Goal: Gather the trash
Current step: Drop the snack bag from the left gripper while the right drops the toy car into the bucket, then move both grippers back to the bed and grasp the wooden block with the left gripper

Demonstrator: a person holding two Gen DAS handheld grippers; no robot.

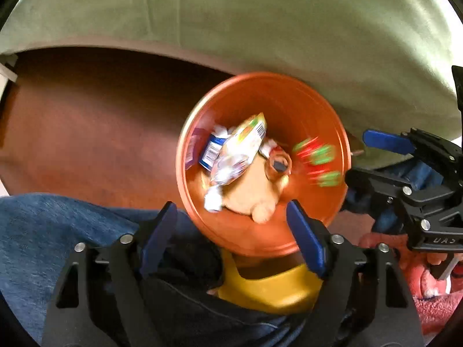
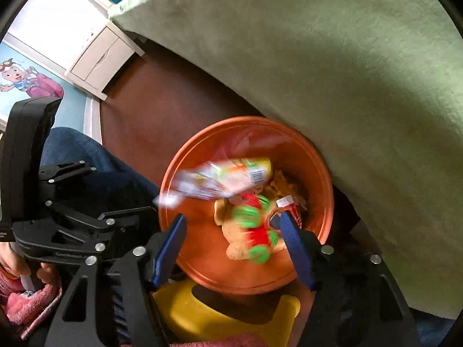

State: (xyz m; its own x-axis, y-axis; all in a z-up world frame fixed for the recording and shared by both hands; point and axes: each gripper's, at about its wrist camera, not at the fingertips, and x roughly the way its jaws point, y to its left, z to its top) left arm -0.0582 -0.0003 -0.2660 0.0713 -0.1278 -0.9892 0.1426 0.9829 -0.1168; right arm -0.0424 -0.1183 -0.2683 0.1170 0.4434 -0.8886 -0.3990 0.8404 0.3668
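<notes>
Left wrist view: the orange bin (image 1: 318,115) was seen from above beside the green bedcover (image 1: 260,23), with the right tool (image 1: 358,156) entering from the right edge near the bin's rim.
Right wrist view: a white bedside cabinet (image 2: 101,60) and a cartoon wall picture (image 2: 20,78) were shown at upper left, neither visible in the other view; the left tool's black body was seen at the left.
Bin position: it stood on the brown floor (image 1: 86,115), just beside the bed, above a yellow object (image 1: 269,292).
Bin contents: a silver snack wrapper (image 1: 240,150), a blue-and-white packet (image 1: 212,150) and a red-and-green item (image 1: 318,156) were seen inside, all blurred.
Wrapper axis: in the left wrist view its long axis was laid diagonally, barcode end toward upper right; in the right wrist view the snack wrapper (image 2: 220,179) ran nearly level, one end past the bin's left rim.
Left tool (image 1: 231,231): blue fingers were held apart, nothing between them.
Right tool (image 2: 234,245): fingers were spread wide over the bin's near rim, nothing clamped.
</notes>
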